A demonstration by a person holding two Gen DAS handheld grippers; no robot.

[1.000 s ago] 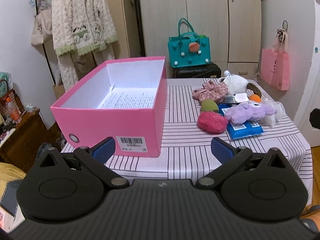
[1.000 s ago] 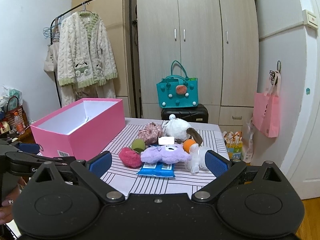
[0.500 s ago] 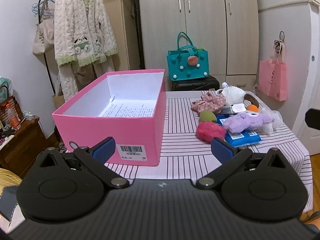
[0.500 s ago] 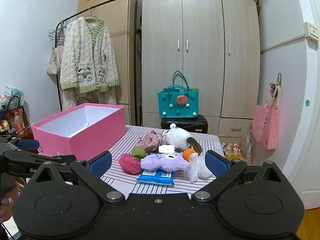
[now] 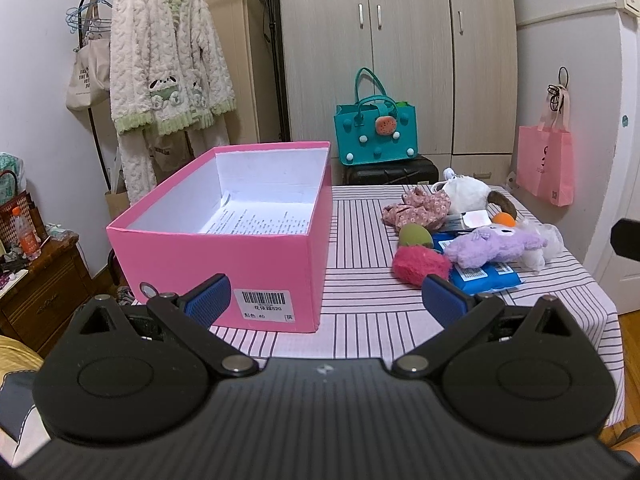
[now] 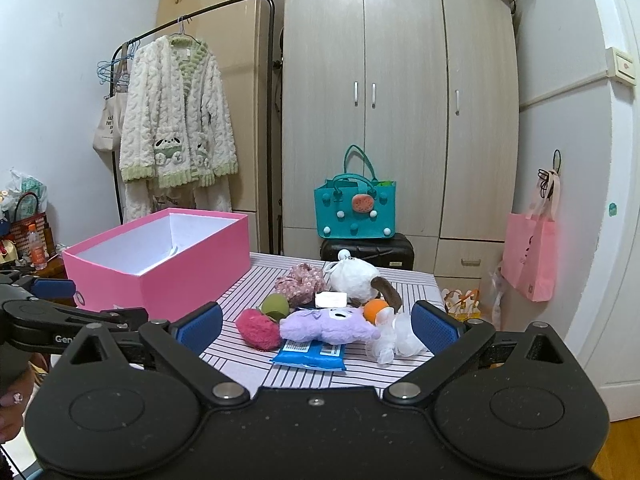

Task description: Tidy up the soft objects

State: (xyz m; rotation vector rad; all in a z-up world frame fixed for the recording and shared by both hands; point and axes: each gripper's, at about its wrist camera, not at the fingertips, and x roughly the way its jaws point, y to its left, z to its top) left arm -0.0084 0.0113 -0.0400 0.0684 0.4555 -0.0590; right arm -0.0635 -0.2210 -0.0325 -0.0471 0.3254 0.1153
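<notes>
striped table [image 5: 372, 312], pink box [image 5: 256, 260], soft toys [image 5: 492, 246]

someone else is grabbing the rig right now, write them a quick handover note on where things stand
Left tongs: open, empty, held short of the pink box.
Right tongs: open, empty, facing the pile of soft things.
Box: on the left of the striped tablecloth, lid off, only a printed paper sheet inside.
Pile to its right: red fuzzy ball, green ball, purple plush, floral scrunchie, white plush, orange ball, blue wipes pack.
Done: nothing boxed yet.
Left: presumably move every soft item into the box.
</notes>
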